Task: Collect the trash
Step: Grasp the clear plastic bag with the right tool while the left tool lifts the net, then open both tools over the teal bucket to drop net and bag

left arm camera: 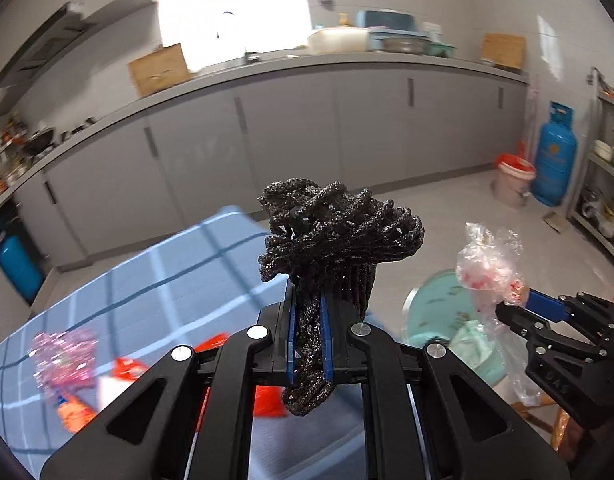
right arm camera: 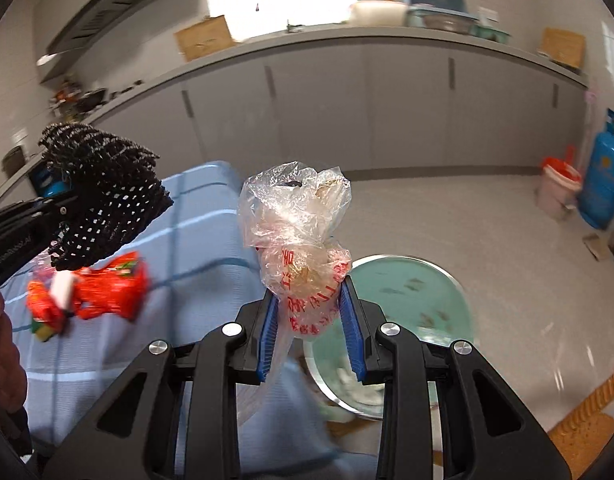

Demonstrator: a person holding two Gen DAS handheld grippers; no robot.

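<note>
Upright plastic bag (right arm camera: 297,240) in right claw (right arm camera: 311,332)

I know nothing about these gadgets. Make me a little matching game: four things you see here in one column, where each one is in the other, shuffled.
Things:
1. black mesh netting
2. clear plastic bag with red print
3. red snack wrapper
4. blue gas cylinder

Places:
A. standing on the floor by the shelves
B. pinched in the right gripper
C. lying on the blue checked tablecloth
D. pinched in the left gripper

Pairs: 1-D, 2-B, 3-C, 4-A
</note>
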